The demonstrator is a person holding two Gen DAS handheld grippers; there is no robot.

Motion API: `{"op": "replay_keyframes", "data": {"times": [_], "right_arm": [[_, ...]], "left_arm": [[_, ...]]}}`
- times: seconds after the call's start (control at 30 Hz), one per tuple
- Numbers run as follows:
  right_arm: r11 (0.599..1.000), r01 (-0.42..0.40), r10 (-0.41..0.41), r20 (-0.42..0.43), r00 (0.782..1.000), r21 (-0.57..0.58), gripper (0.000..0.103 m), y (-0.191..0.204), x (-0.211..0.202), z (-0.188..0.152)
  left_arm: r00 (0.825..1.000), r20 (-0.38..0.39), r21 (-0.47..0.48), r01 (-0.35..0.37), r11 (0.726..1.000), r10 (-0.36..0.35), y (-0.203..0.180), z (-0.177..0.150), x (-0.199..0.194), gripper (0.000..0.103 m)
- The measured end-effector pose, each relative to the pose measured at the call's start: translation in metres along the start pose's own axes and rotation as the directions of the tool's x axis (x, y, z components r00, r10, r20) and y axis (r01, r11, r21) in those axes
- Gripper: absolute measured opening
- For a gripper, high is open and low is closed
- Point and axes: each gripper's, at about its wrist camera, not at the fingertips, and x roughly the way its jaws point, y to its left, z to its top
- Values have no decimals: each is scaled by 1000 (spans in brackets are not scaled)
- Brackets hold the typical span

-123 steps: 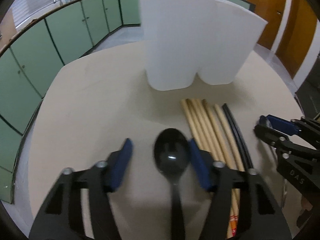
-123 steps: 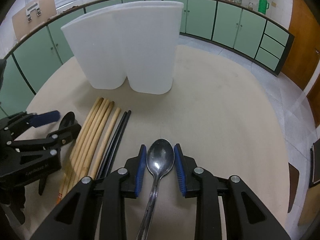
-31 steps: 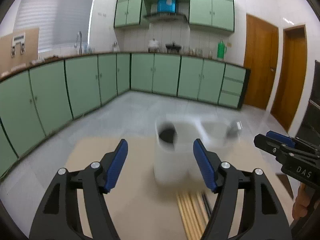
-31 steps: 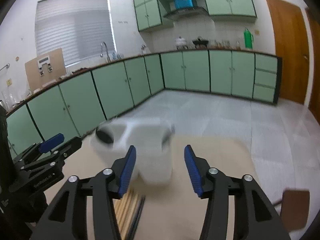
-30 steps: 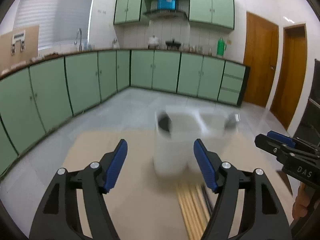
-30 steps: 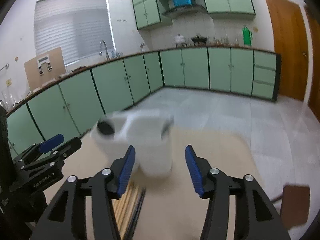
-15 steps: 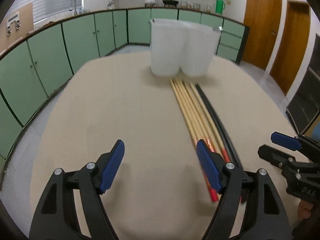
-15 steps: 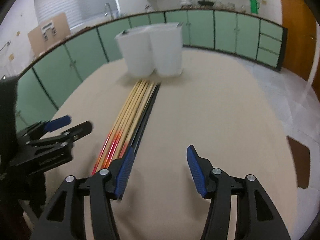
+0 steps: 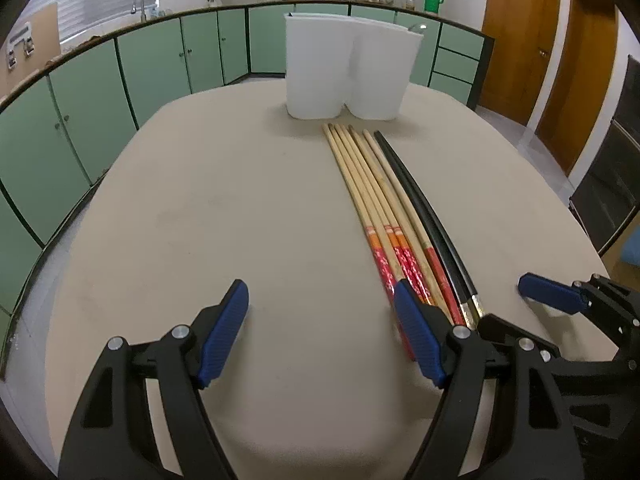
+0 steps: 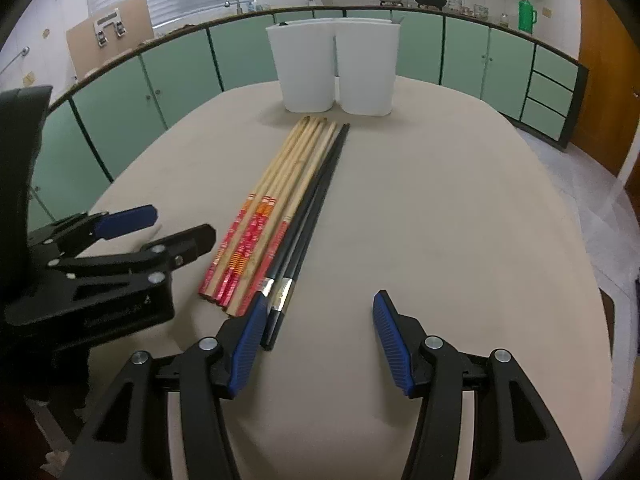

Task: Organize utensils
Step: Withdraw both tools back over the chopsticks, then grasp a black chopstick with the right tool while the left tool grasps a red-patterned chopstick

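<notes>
1. Left gripper (image 9: 320, 320) hangs over the near end of the table (image 9: 240, 200), its jaws spread wide with nothing between them; the right-hand pad sits just over the red ends of the wooden chopsticks (image 9: 372, 184).
2. Right gripper (image 10: 316, 320) is likewise empty, jaws apart, low over the table, with its left pad just above the butt ends of the black chopsticks (image 10: 316, 196).
3. Both sets of chopsticks lie side by side in one bundle down the middle of the table, tips toward the white holder (image 9: 348, 68), which stands upright at the far end, well apart from both grippers.
4. A spoon bowl just peeks over the rim of the holder's right compartment; what else is in it cannot be told from here.
5. Step in hand, as I judge it: the chopsticks are the utensils yet to be put away, and both grippers are lined up to pick them.
6. Next move calls for each gripper to shift sideways so a chopstick end lies between the pads, go down to the table, and close.
7. Thin sticks lying touching may roll or come up several at once, so a centred, square pinch is needed.
</notes>
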Motion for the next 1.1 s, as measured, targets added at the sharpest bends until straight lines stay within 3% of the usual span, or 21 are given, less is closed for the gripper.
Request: {"op": "replay_keyframes", "data": {"times": [0.13, 0.23, 0.47, 0.63, 0.83, 0.97, 1.1], "right_arm": [[998, 51, -51, 4, 999, 29, 54, -13, -3, 2], [998, 40, -40, 4, 999, 45, 53, -22, -5, 1], [1000, 6, -6, 6, 1000, -3, 21, -8, -3, -1], [1000, -6, 6, 6, 1000, 9, 11, -9, -2, 0], [1000, 2, -2, 5, 1000, 29, 11, -13, -1, 0], [1000, 9, -9, 5, 1000, 17, 11, -10, 0, 0], [1000, 5, -5, 5, 1000, 22, 7, -9, 2, 1]], "left_arm": [[1000, -4, -12, 4, 1000, -4, 2, -1, 0, 74], [1000, -4, -9, 12, 1000, -12, 1, -3, -2, 74], [1000, -20, 27, 13, 1000, -12, -9, -6, -1, 74], [999, -52, 28, -2, 1000, 4, -8, -10, 4, 74], [998, -53, 16, -30, 999, 31, -6, -9, 2, 75], [998, -52, 23, -36, 999, 37, -9, -9, 1, 69], [999, -43, 35, -23, 999, 25, -14, -9, -1, 51]]}}
